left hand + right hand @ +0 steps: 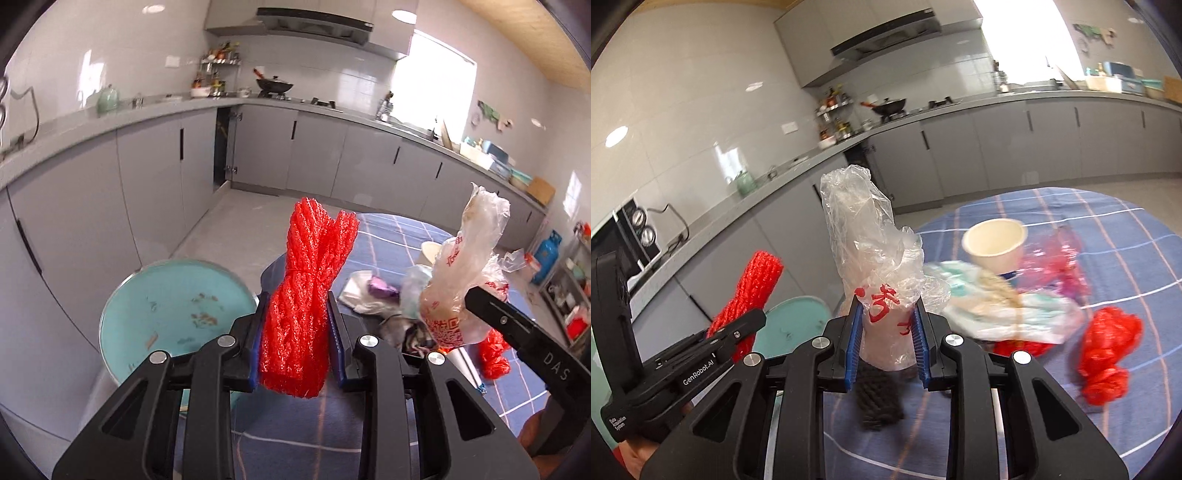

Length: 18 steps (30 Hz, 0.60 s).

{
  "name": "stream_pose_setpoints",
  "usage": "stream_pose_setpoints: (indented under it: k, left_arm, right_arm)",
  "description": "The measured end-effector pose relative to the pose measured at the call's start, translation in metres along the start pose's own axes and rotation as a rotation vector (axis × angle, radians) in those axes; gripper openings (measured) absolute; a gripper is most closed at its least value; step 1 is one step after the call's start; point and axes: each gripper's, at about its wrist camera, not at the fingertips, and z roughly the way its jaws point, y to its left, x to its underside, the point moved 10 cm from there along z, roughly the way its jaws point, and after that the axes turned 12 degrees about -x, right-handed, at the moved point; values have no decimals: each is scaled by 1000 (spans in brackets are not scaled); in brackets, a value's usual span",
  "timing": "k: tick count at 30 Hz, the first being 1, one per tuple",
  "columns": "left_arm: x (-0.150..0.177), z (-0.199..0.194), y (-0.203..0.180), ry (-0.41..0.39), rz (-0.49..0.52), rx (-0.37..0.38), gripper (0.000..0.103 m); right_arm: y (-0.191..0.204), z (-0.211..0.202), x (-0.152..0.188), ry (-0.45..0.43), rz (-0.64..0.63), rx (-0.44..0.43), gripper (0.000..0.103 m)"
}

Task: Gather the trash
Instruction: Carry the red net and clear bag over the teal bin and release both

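A red foam net (301,302) is clamped in the left gripper (298,332); a printed clear plastic bag (877,280) is clamped in the right gripper (885,339), beside it.

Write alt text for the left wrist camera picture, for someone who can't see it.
The left gripper is shut on a bundle of red mesh netting, held above a table with a blue checked cloth. To its right, the right gripper holds a clear plastic bag; a teal bin stands lower left.
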Motion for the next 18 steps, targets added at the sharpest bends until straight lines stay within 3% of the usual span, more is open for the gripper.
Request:
stream_pose_setpoints:
  k: [8,12,18]
  left_arm:
    - [16,19,4,47,-19,6,28]
    - [15,23,20,43,-30,-40,28]
    - [10,30,69,55,-68,-171,28]
  right_arm:
    - [0,10,15,48,-4,28,26]
    - [11,15,14,58,-26,7,27]
    - [55,45,13,92,-77,-82,27]
